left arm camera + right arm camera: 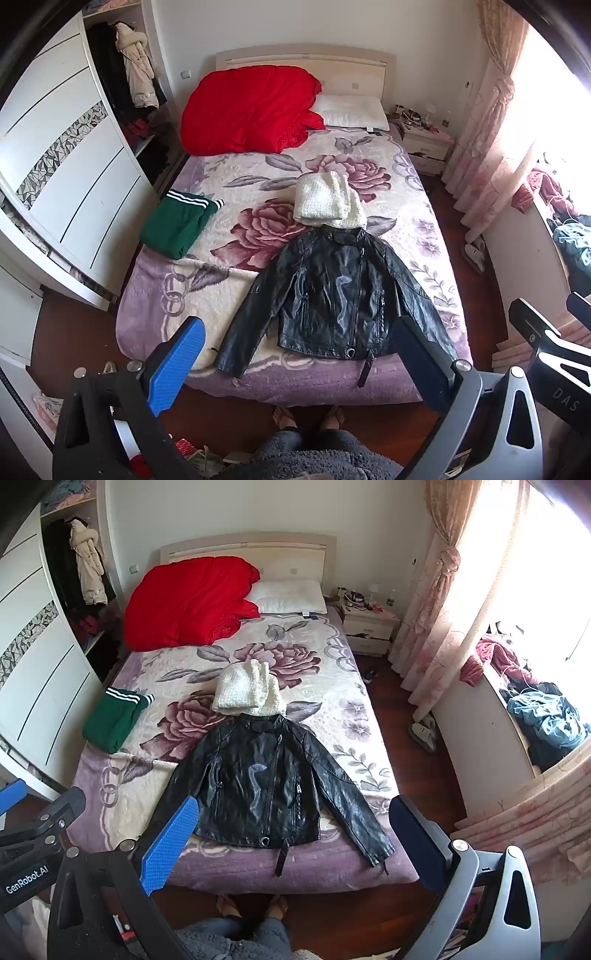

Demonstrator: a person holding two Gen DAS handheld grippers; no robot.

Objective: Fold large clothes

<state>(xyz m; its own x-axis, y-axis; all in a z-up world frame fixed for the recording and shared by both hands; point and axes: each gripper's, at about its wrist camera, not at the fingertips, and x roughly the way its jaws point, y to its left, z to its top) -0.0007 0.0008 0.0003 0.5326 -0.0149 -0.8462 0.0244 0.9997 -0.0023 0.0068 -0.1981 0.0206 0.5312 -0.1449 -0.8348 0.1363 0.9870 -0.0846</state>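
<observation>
A black leather jacket (332, 291) (266, 782) lies flat and face up at the foot of the bed, sleeves spread out to both sides. Beyond its collar sits a folded white knit garment (327, 201) (245, 692). A folded green garment with white stripes (177, 225) (110, 716) rests near the bed's left edge. My left gripper (299, 358) hangs open high above the bed's foot, with nothing between its pads. My right gripper (295, 834) is open too and holds nothing. Both are well clear of the jacket.
The bed's floral blanket (236, 181) (325, 709) carries a red quilt (247, 110) and a white pillow (351, 110) at the head. A white wardrobe (62, 177) stands left, a nightstand (369, 627) and curtains (439, 602) right. The person's feet (306, 417) stand on the wooden floor.
</observation>
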